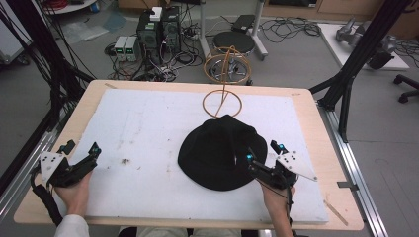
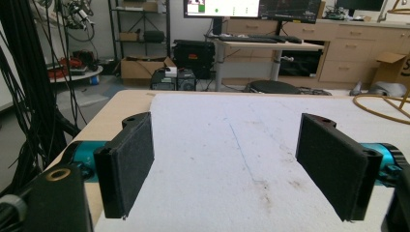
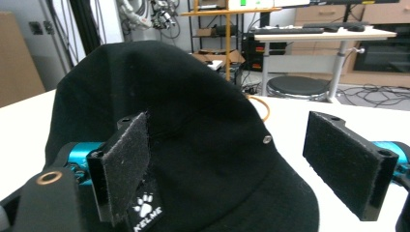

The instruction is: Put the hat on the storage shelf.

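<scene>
black fabric bucket hat (image 1: pixel 220 150): crown up on white foam mat (image 1: pixel 143 133), right of centre | right gripper (image 1: pixel 263 157): jaws apart, straddling brim's near-right edge, nearer hand | left gripper (image 1: pixel 81 150): jaws apart, nothing between, well left of hat

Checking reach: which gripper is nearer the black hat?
Right. The right gripper is open at the brim of the hat; the left gripper is open, far off at the table's left edge.
</scene>
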Demonstrator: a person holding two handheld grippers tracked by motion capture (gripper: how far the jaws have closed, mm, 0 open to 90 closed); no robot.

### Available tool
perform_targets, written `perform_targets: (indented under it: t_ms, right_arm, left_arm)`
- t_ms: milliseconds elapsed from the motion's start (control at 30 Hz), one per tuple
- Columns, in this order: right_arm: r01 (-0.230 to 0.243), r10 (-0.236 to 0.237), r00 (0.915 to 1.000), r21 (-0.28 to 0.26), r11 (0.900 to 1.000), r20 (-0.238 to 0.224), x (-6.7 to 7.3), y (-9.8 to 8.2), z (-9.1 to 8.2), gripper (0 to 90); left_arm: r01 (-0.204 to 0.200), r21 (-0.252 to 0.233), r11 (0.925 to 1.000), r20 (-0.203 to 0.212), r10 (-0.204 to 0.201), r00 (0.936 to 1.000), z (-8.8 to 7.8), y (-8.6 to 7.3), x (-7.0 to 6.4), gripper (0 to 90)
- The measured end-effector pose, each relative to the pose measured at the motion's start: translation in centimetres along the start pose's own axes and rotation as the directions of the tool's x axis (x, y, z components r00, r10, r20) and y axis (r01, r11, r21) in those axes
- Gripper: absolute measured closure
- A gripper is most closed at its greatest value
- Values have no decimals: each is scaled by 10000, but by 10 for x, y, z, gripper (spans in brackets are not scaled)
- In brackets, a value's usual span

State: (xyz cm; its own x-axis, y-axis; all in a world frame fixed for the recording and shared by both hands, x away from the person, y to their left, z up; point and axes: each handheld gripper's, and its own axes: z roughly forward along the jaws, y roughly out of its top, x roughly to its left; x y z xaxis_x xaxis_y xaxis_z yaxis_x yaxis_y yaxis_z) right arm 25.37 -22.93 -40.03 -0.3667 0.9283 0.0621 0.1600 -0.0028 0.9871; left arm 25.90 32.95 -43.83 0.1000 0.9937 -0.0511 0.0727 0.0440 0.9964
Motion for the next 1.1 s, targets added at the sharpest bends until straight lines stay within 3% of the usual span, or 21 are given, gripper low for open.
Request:
perform_targets:
  t_ms: [533, 767, 1100]
  right_arm:
    - [-38, 54, 9988, 322, 9995, -489, 15, 0, 18, 165]
    - [178, -116, 9958, 683, 9975, -908, 32, -2, 30, 165]
    - [144, -48, 9952, 974, 9951, -979, 39, -5, 42, 165]
  left_arm:
    - [-13, 35, 10000, 144, 13, 9999, 2, 0, -2, 218]
    - [7, 30, 10000, 115, -7, 9999, 1, 0, -2, 221]
    - [-30, 41, 10000, 150, 29, 9999, 2, 0, -3, 223]
